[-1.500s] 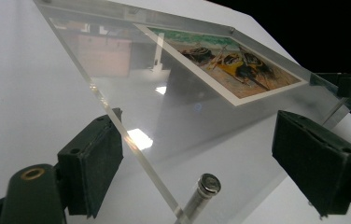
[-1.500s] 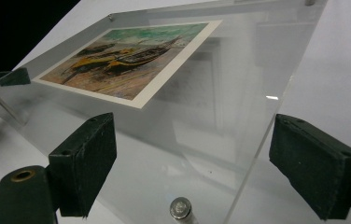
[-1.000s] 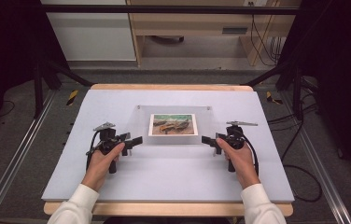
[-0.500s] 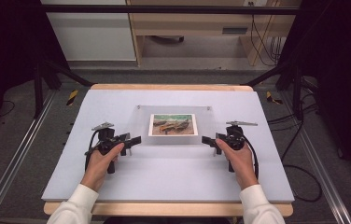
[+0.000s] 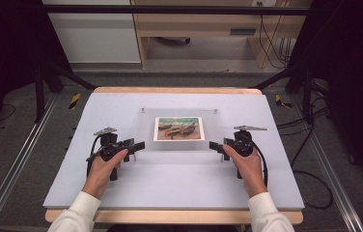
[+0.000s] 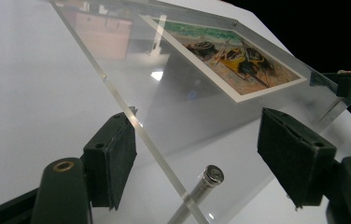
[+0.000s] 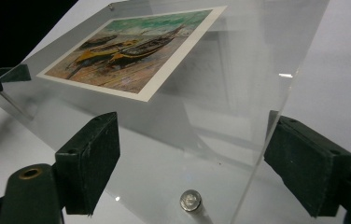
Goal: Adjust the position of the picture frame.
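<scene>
A clear acrylic picture frame (image 5: 179, 129) holding a painting of beached boats (image 5: 179, 128) lies flat mid-desk (image 5: 170, 179), metal pins at its corners.

acrylic frame (image 5: 179, 129): 1 | boat picture (image 5: 179, 128): 1 | tools: 2, left tool (image 5: 140, 145), right tool (image 5: 214, 145)

Pale grey mat (image 5: 179, 181) over a wooden tabletop (image 5: 174, 90); on it, mid-far, a clear acrylic picture frame (image 5: 178, 129) holding a boat print.

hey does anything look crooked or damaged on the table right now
Nothing stands out. The clear acrylic frame lies square on the white mat, its boat picture intact, with the left tool and right tool open at its near corners.
</scene>
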`<action>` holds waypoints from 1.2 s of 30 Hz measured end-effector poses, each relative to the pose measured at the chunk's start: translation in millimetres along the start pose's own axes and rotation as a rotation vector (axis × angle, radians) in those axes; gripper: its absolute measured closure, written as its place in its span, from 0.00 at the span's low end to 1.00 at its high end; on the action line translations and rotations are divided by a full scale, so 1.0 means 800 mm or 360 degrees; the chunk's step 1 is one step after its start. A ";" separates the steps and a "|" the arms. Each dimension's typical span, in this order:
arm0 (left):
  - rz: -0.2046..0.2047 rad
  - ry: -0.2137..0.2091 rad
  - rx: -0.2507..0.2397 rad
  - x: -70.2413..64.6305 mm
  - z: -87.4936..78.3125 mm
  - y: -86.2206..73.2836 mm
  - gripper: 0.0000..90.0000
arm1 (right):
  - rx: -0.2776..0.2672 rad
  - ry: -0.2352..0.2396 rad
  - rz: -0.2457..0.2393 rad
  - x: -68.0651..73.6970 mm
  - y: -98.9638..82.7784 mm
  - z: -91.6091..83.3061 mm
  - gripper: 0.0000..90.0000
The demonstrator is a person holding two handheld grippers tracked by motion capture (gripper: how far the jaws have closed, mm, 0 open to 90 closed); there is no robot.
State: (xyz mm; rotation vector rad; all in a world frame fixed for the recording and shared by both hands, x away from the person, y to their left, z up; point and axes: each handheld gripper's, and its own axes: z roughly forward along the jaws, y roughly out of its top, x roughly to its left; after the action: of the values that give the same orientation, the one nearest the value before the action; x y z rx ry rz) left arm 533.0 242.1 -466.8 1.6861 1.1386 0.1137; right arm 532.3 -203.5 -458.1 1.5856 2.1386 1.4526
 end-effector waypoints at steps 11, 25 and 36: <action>0.0009 0.0002 0.0011 -0.001 -0.003 0.000 0.32 | 0.0005 0.0011 -0.0022 0.002 -0.001 -0.003 0.22; 0.0053 0.0022 0.0022 -0.006 -0.006 0.001 0.32 | 0.0002 0.0004 -0.0058 0.004 -0.002 -0.008 0.24; 0.0080 0.0035 0.0027 -0.009 -0.008 0.001 0.32 | 0.0011 -0.0003 -0.0070 0.007 -0.002 -0.010 0.25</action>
State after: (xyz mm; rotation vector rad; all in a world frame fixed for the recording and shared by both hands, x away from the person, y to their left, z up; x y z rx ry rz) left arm 525.8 241.3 -460.4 1.7330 1.1167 0.1550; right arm 523.9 -204.4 -452.9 1.5312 2.1658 1.4314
